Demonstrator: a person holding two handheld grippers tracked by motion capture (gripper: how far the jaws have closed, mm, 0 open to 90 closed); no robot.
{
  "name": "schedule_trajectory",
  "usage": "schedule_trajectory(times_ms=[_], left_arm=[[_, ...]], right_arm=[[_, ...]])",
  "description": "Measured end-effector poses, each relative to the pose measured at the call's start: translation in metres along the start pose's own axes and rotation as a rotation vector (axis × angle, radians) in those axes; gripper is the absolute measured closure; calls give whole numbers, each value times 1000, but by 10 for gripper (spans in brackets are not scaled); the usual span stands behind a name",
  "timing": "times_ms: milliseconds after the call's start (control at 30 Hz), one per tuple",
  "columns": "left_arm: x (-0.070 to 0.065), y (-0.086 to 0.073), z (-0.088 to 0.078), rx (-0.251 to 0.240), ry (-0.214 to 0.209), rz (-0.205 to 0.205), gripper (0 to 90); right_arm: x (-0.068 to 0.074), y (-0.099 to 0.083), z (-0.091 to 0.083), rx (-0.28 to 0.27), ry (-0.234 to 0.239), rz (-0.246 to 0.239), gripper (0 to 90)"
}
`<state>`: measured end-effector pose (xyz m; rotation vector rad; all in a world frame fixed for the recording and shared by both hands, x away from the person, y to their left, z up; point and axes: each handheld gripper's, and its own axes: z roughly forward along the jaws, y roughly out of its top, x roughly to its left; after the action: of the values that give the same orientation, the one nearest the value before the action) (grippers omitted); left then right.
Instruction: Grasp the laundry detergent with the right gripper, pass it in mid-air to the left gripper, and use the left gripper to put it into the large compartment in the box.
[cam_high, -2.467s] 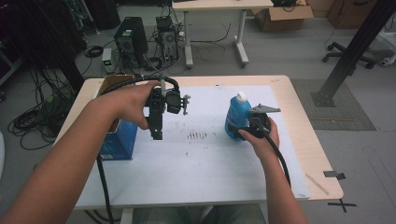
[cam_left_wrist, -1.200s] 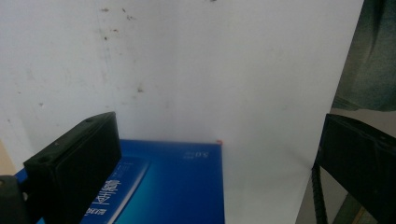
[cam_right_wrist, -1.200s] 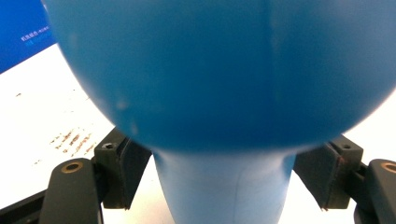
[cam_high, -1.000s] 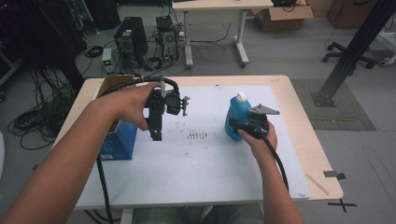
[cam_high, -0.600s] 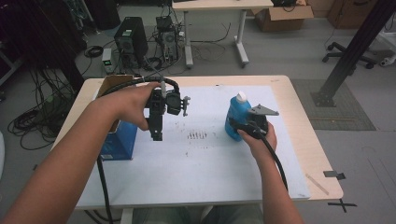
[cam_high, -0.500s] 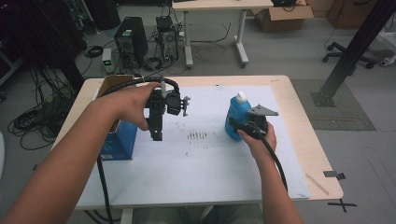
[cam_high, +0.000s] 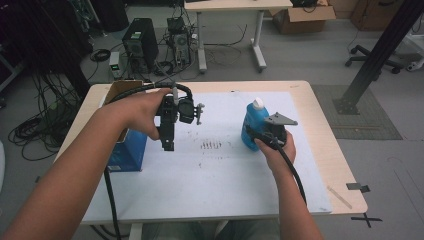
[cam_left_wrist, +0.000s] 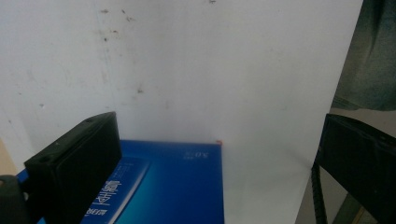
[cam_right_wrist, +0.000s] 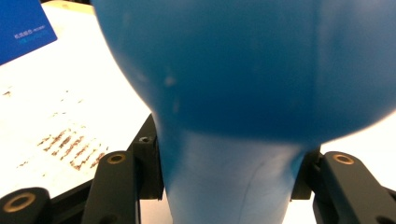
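Bottle right, box left on the table.
A blue plastic bottle (cam_high: 254, 127) stands on the white paper sheet (cam_high: 215, 175), well apart from the blue cardboard box (cam_high: 127, 152) at its left edge.

Blue bottle (cam_right_wrist: 243, 84) between the right gripper's (cam_right_wrist: 231, 186) matt black plastic jaws is looking smooth, faintly glossy plastic — white sheet (cam_high: 215, 170) beneath is showing matt, scuffed paper; box (cam_left_wrist: 173, 186) below the left gripper (cam_left_wrist: 215, 158) — glossy card.

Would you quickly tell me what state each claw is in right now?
Left claw: open, holding nothing, above the blue box.
Right claw: has just closed on the narrow part of the blue bottle.
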<state>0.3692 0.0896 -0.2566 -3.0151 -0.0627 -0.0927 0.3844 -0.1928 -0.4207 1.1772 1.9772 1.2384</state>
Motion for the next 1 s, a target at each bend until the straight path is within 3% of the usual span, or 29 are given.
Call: schedule_trajectory(times_ms=[167,300,533,700,900,1000], left_arm=[[0,1,-1,1,1,1,3],[-1,2,-4,-4,2,4,2],[-5,5,-7,-13,5,14,2],[-7,7,-9,-15,4,21,3],[-10,11,-13,-17,7,35,2],[-11,12,-14,-19,5,34,2]], right_arm=[[-2,8,-9,-26,37,-4,456],[-1,19,-20,-22,85,-49,456],[11,35,-47,-13,249,-150,455],[17,36,-63,-12,345,-175,455],[26,32,-79,-2,433,-224,455],[30,30,-83,4,447,-249,455]])
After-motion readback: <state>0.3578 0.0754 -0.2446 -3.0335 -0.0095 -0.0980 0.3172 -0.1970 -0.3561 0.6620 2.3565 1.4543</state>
